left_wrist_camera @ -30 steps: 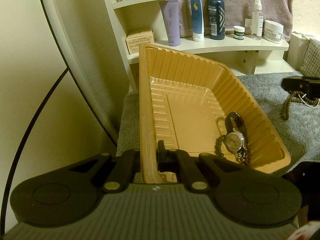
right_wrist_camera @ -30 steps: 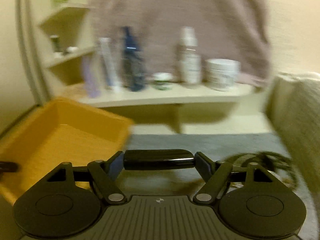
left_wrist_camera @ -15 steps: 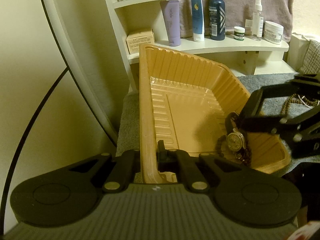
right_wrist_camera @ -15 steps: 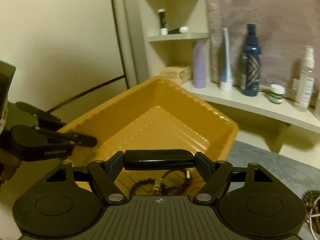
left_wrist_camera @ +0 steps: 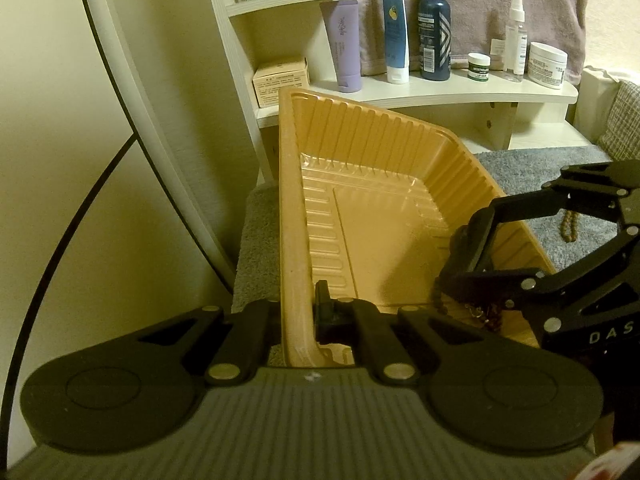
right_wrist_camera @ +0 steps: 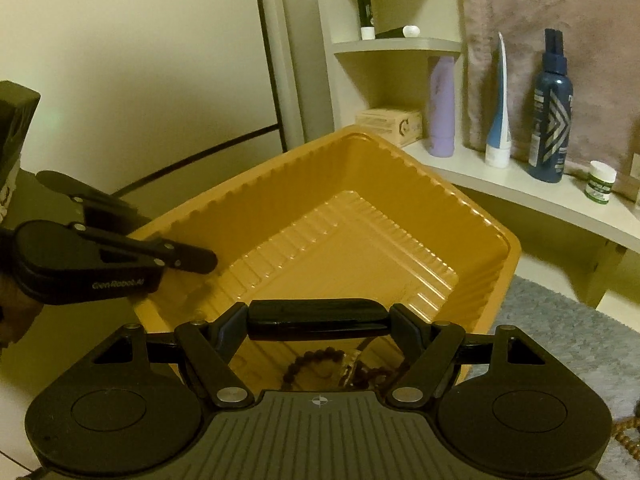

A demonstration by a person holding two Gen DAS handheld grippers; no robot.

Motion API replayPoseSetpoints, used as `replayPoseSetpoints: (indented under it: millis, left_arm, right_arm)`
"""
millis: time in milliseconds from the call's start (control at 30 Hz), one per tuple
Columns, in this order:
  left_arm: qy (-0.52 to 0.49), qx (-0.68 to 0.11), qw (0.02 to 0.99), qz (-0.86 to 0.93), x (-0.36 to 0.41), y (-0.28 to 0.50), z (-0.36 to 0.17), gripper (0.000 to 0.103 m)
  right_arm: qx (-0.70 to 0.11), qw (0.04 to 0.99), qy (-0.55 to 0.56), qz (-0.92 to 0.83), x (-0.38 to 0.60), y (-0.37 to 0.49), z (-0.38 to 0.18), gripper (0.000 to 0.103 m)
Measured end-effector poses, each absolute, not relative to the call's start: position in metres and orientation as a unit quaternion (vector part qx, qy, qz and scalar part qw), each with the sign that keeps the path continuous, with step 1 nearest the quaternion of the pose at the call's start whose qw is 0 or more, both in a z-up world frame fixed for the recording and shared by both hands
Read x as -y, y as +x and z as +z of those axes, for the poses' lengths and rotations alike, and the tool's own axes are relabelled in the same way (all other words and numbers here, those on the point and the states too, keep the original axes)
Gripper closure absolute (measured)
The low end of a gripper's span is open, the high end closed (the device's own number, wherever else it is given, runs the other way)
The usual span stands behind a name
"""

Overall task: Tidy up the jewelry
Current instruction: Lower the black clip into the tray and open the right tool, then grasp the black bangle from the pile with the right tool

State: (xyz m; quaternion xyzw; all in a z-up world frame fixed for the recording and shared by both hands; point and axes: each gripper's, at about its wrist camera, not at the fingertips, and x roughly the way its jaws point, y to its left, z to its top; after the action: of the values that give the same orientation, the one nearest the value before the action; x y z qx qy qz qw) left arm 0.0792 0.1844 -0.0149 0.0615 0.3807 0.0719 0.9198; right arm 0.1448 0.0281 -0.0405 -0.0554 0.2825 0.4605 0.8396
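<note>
An orange ribbed plastic tray sits tilted on a grey cloth. My left gripper is shut on the tray's near left rim. My right gripper is shut on a black bar-shaped object and hovers over the tray's near corner; it shows in the left wrist view. Below it in the tray lie a dark beaded bracelet and a chain piece, partly hidden. A brown bead strand lies on the cloth to the right of the tray.
A white corner shelf behind the tray holds a purple tube, a blue tube, a dark spray bottle, small jars and a cardboard box. A mirror frame stands at left. A towel hangs behind.
My right gripper has swung left from above the cloth to over the tray's near corner, still holding the black object; it now hides the watch. The left gripper has not moved.
</note>
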Motion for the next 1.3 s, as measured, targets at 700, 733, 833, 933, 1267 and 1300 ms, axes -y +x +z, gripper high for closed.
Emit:
replayPoseSetpoints:
  millis: [700, 733, 833, 933, 1267, 1300]
  left_arm:
    - [0.067, -0.378, 0.921, 0.072, -0.182, 0.079, -0.013, 0.100]
    - [0.067, -0.377, 0.921, 0.072, -0.182, 0.079, -0.013, 0.100]
    - [0.068, -0.377, 0.921, 0.072, -0.182, 0.079, -0.012, 0.100]
    - [0.069, -0.378, 0.921, 0.072, -0.181, 0.079, -0.012, 0.100]
    - [0.071, -0.378, 0.920, 0.073, -0.181, 0.079, -0.012, 0.100]
    - [0.071, -0.378, 0.920, 0.073, -0.181, 0.079, -0.012, 0.100]
  right_arm:
    - [-0.311, 0.914, 0.043, 0.258, 0.090, 0.141, -0.060, 0.019]
    - [-0.312, 0.917, 0.047, 0.242, 0.099, 0.141, -0.061, 0.019]
    - [-0.309, 0.929, 0.054, 0.197, 0.125, 0.140, -0.063, 0.019]
    - [-0.307, 0.937, 0.052, 0.158, 0.146, 0.143, -0.066, 0.019]
    - [-0.305, 0.946, 0.029, 0.102, 0.182, 0.151, -0.075, 0.019]
    - [-0.305, 0.947, 0.026, 0.100, 0.183, 0.152, -0.076, 0.020]
